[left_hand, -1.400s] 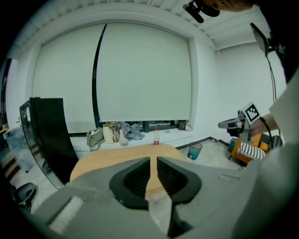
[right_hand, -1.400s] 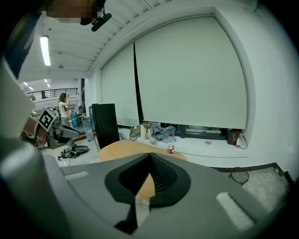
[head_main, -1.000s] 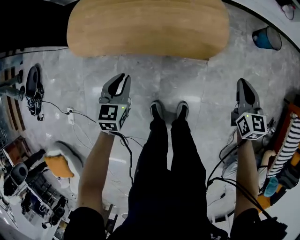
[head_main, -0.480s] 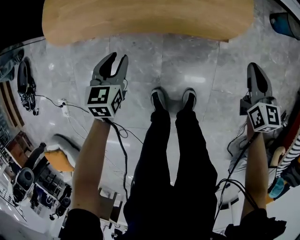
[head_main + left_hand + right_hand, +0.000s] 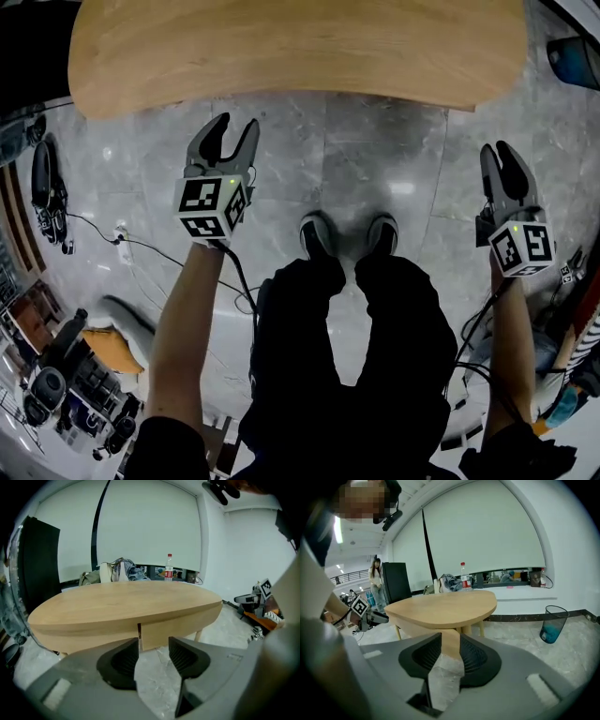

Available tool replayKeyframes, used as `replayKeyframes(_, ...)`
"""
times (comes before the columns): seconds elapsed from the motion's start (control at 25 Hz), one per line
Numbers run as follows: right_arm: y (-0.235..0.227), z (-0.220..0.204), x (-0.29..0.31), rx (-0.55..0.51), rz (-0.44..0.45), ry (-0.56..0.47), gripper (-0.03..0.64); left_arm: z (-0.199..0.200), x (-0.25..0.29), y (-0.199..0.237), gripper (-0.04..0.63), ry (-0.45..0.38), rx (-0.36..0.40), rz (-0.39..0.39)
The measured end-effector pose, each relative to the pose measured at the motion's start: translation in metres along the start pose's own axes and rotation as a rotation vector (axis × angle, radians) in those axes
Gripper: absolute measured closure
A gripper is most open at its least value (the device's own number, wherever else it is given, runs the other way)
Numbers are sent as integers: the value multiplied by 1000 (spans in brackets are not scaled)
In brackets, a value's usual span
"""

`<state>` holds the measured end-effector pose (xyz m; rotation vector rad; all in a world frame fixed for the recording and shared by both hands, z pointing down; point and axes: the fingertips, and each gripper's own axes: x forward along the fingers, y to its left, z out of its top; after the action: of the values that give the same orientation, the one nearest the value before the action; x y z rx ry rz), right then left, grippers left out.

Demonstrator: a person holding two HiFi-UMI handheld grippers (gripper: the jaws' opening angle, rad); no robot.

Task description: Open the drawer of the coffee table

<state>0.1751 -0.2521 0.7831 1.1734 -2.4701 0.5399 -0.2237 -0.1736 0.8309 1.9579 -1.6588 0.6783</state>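
Note:
The coffee table has a light wooden oval top and stands just ahead of my feet. In the left gripper view its drawer front shows under the top, closed, with a dark seam at its left end. My left gripper hangs above the floor short of the table's near edge; its jaws have just been opening and hold nothing. My right gripper is off to the right, also short of the table. Its jaws have just been opening too, with only floor and a table leg seen between them.
A water bottle and a heap of bags show at the table's far side. A blue waste bin stands on the floor to the right. Cables and gear lie at the left. A person stands far off.
Both grippers have sunk towards the floor and the person's knees have bent. The table fills more of the head view. The right jaws went from shut to parted; the left jaws spread wider.

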Motion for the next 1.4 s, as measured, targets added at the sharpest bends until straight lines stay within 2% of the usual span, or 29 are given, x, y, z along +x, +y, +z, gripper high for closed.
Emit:
replayKeyframes(0.16, -3, -19, 27, -11, 26, 4, 435, -7, 27, 7, 364, -19, -11, 3)
replayKeyframes(0.28, -1, -26, 45, -19, 52, -4, 383, -9, 42, 10, 314, -34, -19, 2)
replayKeyframes(0.44, 3, -29, 62, -36, 68, -8, 355, -6, 55, 8, 287, -51, 17, -12)
replayKeyframes(0.6, 9, -28, 75, -47, 84, -17, 347, -1, 62, 7, 279, -70, 32, -6)
replayKeyframes(0.8, 7, -24, 83, -52, 57, -18, 337, -2, 67, 0, 279, -68, 16, -28)
replayKeyframes(1.08, 4, -24, 83, -12, 46, -27, 385, 2, 68, -10, 264, -71, -18, -41)
replayKeyframes(1.4, 10, -30, 77, 31, 7, 2, 373, -8, 57, -16, 253, -22, -57, -40)
